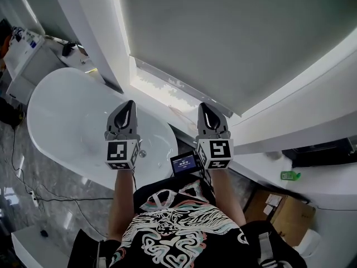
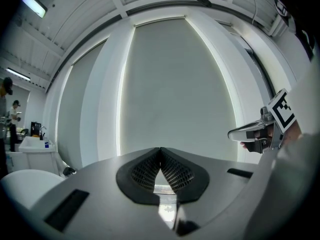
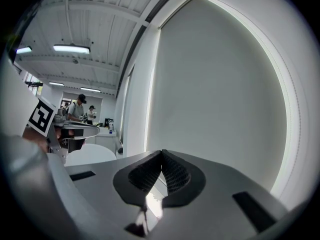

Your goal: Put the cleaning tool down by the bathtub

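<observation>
Head view: where are the grippers?
— Both are raised side by side in front of the person. The left gripper (image 1: pixel 129 105) hangs over the near end of the bathtub (image 1: pixel 67 110). The right gripper (image 1: pixel 205 107) is over the gap between the tub and the window sill (image 1: pixel 167 96). Their marker cubes (image 1: pixel 121 154) face the camera.
— What do the left jaws hold?
— Nothing. In the left gripper view the ribbed pads (image 2: pixel 146 171) meet at their tips and only the grey blind (image 2: pixel 170 84) shows beyond them. That gripper (image 2: pixel 160 150) is closed and empty.
— And the right?
— Just the same. In the right gripper view the gripper (image 3: pixel 161 153) has its jaws pressed together at the tips, with nothing between them, and it points at the blind.
— Where does the tub lie?
— It is a white oval tub standing on the grey floor (image 1: pixel 22 205) at the left, below the window. Its rim shows low at the left in the left gripper view (image 2: pixel 25 184). In the right gripper view it sits just under the other gripper (image 3: pixel 90 154).
— Is there a cleaning tool by it?
— I cannot pick one out. A small green thing (image 1: pixel 290 175) rests on the white ledge (image 1: pixel 329 186) at the far right, well apart from the tub. It is too small to tell what it is.
— Anything else?
— A cardboard box (image 1: pixel 281 208) stands below that ledge, and a thin cable (image 1: pixel 28 191) trails over the floor.
</observation>
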### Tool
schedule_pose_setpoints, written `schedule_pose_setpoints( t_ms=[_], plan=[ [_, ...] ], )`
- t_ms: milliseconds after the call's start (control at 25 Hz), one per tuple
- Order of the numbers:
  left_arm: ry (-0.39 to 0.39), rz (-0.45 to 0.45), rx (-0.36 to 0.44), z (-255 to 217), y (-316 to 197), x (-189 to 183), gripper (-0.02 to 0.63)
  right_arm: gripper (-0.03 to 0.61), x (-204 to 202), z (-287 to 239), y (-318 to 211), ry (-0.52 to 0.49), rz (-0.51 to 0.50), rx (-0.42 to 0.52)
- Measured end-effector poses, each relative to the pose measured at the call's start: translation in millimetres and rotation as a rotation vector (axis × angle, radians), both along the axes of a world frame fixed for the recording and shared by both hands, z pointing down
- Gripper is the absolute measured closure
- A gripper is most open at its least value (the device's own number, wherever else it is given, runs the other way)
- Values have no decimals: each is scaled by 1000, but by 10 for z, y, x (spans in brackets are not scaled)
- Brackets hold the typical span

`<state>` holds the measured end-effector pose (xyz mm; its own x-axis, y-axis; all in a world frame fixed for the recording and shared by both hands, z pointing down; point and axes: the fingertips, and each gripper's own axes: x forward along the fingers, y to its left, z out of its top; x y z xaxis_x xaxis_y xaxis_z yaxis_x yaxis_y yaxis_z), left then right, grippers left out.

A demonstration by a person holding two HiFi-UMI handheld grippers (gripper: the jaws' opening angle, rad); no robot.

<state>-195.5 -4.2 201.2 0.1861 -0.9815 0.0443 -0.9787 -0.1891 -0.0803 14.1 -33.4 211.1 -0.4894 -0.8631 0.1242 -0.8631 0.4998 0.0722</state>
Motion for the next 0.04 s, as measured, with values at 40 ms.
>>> schedule_pose_setpoints(
  t_ms=[40],
  plan=[
    [3,-4,4,-3,13,-19,597,551,-11,7,10,1,-1,0]
  ],
)
